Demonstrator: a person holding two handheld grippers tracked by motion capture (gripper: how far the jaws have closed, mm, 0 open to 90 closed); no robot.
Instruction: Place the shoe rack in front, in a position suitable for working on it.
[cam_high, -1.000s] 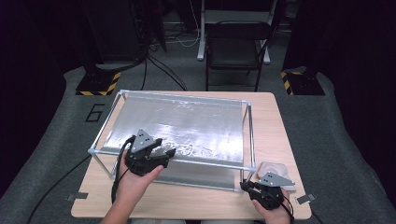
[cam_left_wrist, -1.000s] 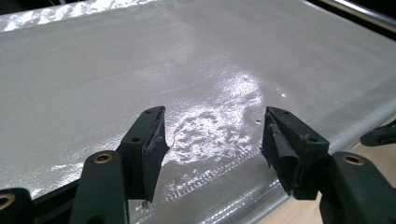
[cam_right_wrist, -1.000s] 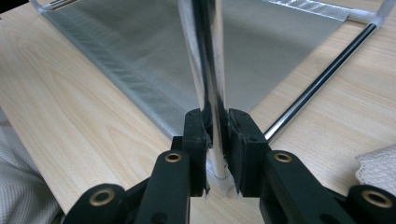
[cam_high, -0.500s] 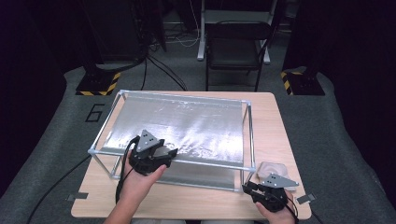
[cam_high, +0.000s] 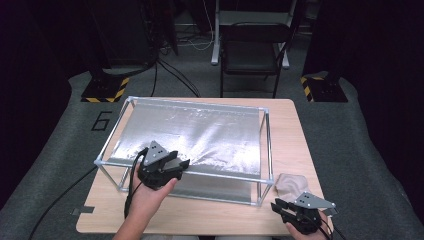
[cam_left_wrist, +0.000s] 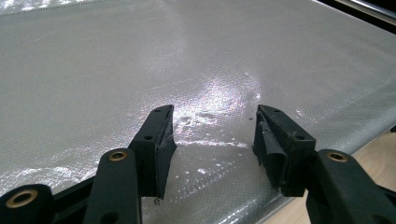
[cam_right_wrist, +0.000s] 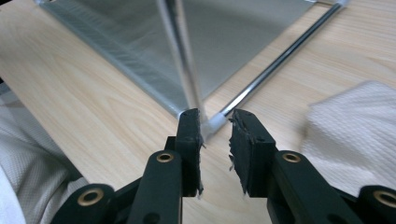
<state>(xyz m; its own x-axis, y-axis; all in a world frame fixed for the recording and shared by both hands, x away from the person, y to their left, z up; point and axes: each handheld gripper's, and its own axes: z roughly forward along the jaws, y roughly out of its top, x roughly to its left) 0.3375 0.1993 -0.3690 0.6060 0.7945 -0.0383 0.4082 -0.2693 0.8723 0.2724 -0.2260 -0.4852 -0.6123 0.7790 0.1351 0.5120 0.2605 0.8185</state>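
Observation:
A metal tube frame carrying a silvery mesh sheet stands on the wooden table. My left gripper hovers over the sheet's near edge. In the left gripper view its jaws stand open above the mesh; they have just been closing, with nothing between them. My right gripper is at the table's front right. In the right gripper view it points at the frame's corner post. These jaws have just been opening and a narrow gap stands empty.
A pale cloth lies crumpled beside the frame's front right corner, right of my right gripper. A black chair stands beyond the table, with cables and striped stand bases on the floor. A white sleeve is near the table's front edge.
The left gripper's jaws have narrowed while that hand stayed over the sheet's near edge. The right gripper has slid a little rightward and nearer the table's front edge, its jaws slightly wider.

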